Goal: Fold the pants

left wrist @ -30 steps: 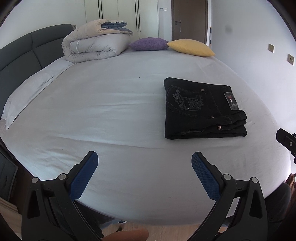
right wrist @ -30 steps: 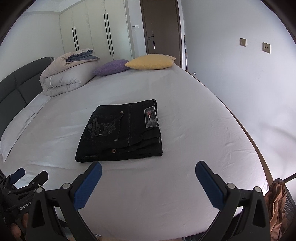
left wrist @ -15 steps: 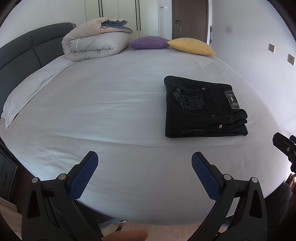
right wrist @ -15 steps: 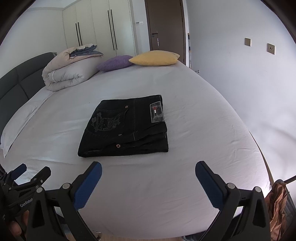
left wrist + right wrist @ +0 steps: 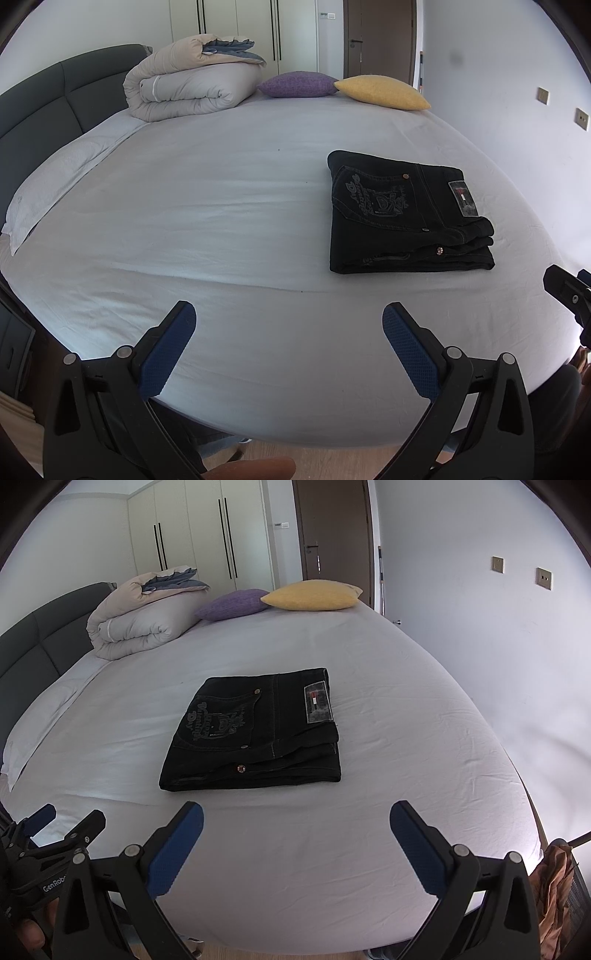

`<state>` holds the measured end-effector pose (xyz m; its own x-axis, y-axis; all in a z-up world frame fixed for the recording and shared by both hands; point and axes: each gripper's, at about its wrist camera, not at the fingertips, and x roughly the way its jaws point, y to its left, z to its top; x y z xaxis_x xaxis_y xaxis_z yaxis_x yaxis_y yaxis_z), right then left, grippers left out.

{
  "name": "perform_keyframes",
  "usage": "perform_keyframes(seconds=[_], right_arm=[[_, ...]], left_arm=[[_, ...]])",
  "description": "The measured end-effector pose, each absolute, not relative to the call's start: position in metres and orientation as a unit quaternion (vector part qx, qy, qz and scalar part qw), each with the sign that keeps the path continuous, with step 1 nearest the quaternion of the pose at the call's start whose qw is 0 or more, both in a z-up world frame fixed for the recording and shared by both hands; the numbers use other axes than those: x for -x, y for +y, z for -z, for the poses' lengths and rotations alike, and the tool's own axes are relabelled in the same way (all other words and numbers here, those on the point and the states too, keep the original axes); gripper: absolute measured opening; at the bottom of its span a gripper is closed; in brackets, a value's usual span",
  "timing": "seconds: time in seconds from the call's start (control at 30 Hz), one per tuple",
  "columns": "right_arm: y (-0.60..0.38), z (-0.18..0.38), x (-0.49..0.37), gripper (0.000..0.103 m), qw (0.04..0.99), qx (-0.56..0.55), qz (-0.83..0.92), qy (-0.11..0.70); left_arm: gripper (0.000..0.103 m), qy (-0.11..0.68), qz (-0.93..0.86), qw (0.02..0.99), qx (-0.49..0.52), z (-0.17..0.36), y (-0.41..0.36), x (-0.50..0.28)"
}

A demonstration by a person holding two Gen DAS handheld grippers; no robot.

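Black denim pants [image 5: 255,731] lay folded compact on white-sheeted bed [image 5: 406,709]; task looked done. Left gripper [image 5: 288,332], right gripper [image 5: 295,830] fingers wide, empty.

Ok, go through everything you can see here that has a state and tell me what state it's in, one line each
black pants: folded into a flat stack, lying on the bed sheet, not held.
left tool: open, empty, over the bed's near edge.
right tool: open, empty, short of the pants.
duvet: rolled up by the headboard.
purple cushion: lying flat, touching the yellow cushion.
door: closed.
wardrobe doors: closed.
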<state>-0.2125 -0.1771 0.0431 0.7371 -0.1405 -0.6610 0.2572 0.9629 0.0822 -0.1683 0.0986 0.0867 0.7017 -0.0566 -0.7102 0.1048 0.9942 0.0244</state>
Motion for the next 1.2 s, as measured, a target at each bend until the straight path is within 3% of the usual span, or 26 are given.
perform_keyframes(seconds=[1.2], right_arm=[[-0.1707,-0.0448,0.2160,0.103,0.929,-0.078,0.099,0.347]], left_arm=[[0.103,0.388,0.045,0.920,-0.029,-0.0823,0.0914,0.1715]])
